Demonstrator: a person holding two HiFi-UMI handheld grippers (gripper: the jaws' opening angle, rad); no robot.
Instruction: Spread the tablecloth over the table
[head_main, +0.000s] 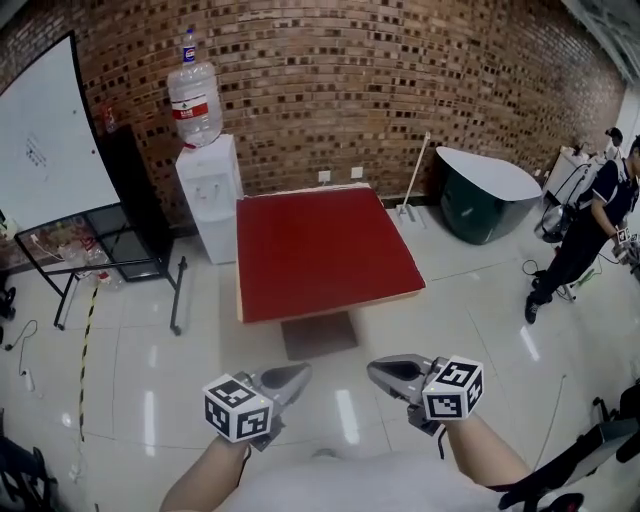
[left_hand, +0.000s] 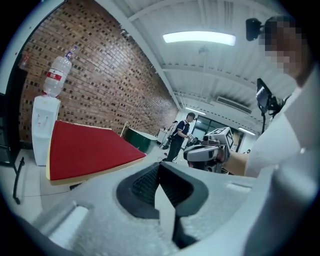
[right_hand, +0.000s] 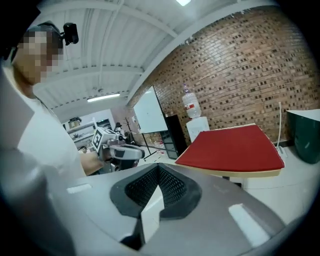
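A big brick wall (head_main: 400, 80) fills the far side of the room, at 12 o'clock. Under it is a shiny pale tiled floor (head_main: 150, 380).

In the middle of the floor stands a square worktop (head_main: 330, 308). The red tablecloth (head_main: 320, 250) lies flat on top of it. It covers almost all of the top. Only a thin pale edge shows along the near side and the left side.

At 9 o'clock from the worktop a whiteboard (head_main: 50, 150) leans on a black stand. At 2 o'clock sits a dark green tub-like thing (head_main: 480, 205) with a grey top, near the wall. A white water cooler (head_main: 212, 195) stands just beside the worktop's far left corner, at 10 o'clock. A clear water bottle (head_main: 195, 100) sits upside down on top of it. At 3 o'clock, well apart from the worktop, a person (head_main: 585, 235) in dark clothes stands on the floor.

At 6 o'clock, near the camera, are the two grippers. Both point toward the worktop, and both are well apart from it. The left gripper (head_main: 298, 374) has its jaws clenched tight together, with nothing between them. The right gripper (head_main: 380, 370) is just the same: jaws pressed together and holding nothing. The two tips are near each other but do not touch. Each gripper has a small marker cube on it, black and white, the left one (head_main: 238, 408) and the right one (head_main: 453, 388).
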